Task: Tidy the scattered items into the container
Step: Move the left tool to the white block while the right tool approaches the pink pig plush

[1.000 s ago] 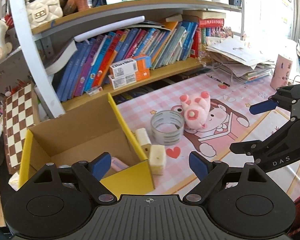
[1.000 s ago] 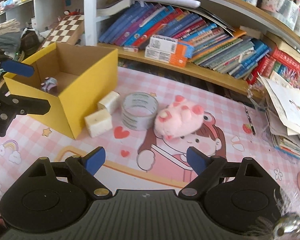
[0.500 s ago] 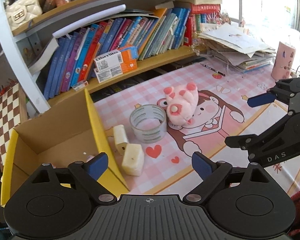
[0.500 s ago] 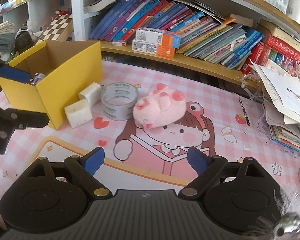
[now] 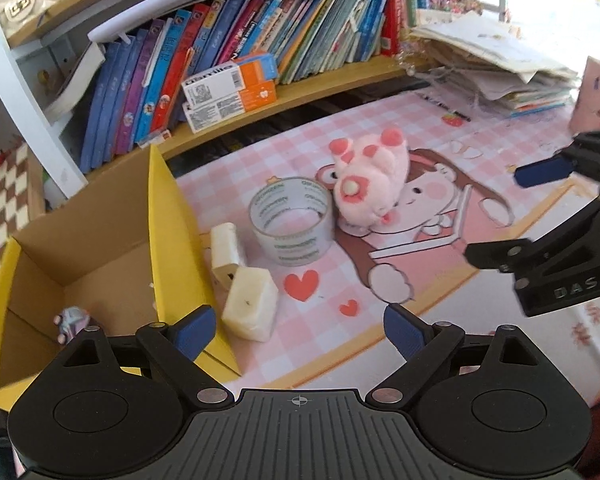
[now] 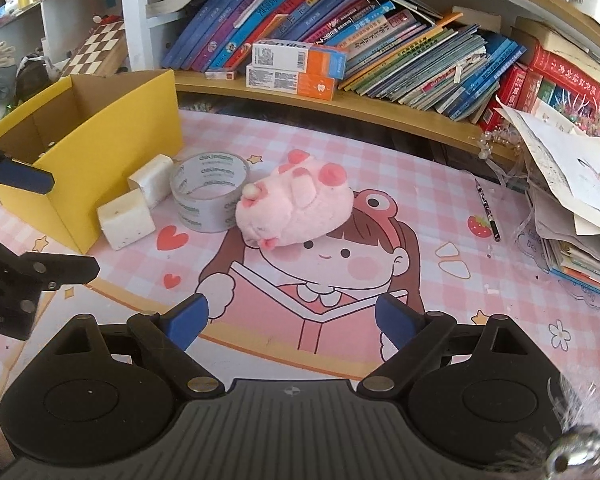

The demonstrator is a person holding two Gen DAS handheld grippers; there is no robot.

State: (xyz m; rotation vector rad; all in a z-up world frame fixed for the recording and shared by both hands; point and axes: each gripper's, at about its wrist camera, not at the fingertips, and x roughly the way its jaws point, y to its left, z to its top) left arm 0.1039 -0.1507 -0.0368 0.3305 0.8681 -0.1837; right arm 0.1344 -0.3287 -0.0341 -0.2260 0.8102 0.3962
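Tape roll (image 5: 291, 221), pink plush (image 5: 366, 188) & two cream blocks (image 5: 251, 304) lie on surface beside yellow box (image 5: 172, 216); small toy, prob. a car (image 5: 71, 319), inside. Left gripper (image 5: 298, 326) & right gripper (image 6: 290, 322) both spread, empty.

The box (image 6: 100, 136) is yellow outside, brown inside. The plush toy (image 6: 296, 204) is pink, the tape roll (image 6: 208, 192) grey-clear, the two blocks (image 6: 126, 218) cream, the mat (image 6: 380, 184) pink-and-white checked.

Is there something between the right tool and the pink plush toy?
Nothing visible. Between the open right tool and the pink plush toy lies only bare printed mat. The tape roll touches the toy on its far-left side, out of that path.
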